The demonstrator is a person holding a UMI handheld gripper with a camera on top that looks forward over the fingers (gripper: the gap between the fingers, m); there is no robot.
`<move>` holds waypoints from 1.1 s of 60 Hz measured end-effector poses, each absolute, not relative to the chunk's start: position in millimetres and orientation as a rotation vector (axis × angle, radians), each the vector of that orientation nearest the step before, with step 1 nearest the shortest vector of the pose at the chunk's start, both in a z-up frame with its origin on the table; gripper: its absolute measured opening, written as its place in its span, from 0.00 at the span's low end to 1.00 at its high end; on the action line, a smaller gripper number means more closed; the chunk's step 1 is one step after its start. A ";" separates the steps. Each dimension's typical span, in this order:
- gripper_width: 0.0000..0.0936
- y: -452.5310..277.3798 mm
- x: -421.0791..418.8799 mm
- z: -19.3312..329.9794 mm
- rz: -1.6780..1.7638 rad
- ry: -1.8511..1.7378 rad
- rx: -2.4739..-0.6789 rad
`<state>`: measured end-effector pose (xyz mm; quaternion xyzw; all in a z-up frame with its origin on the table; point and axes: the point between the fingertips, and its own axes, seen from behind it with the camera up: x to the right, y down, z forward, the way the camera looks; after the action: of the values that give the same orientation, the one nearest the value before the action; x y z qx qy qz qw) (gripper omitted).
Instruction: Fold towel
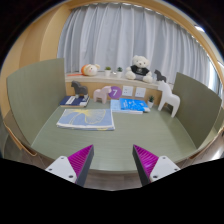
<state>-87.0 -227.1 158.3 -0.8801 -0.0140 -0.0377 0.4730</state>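
Gripper [114,162] sits at the bottom of the frame, fingers wide apart, holding nothing. Green table [110,140] ahead has books [86,118] mid-frame. Teddy bear [140,68] sits on the shelf [100,79] up top.

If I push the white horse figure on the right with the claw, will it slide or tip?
The white horse figure stands upright on thin legs on the table, so it probably tips rather than slides. It looks rigid and light. The claw is open, well short of it.

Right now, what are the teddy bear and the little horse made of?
The teddy bear looks like soft plush: fuzzy white fur. The horse looks like painted wood or plastic, with stiff flat white sides; I can't tell which. The tongs are open, holding nothing.
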 end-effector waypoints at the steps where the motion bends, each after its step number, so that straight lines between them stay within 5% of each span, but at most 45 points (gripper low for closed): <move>1: 0.84 -222.2 -98.3 147.5 -0.083 -0.048 -2.165; 16: 0.85 -132.0 -277.9 59.0 0.067 -0.169 -2.281; 44: 0.82 84.1 -421.4 -8.1 0.093 -0.225 -2.316; 51: 0.62 95.3 -413.2 -10.1 0.013 -0.204 -2.314; 59: 0.09 98.9 -394.0 -12.6 -0.091 -0.207 -2.309; 66: 0.07 97.1 -392.8 -14.1 -0.099 -0.248 -2.329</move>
<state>-392.8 97.1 -14.1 -0.9155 -0.0976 -0.0391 0.3884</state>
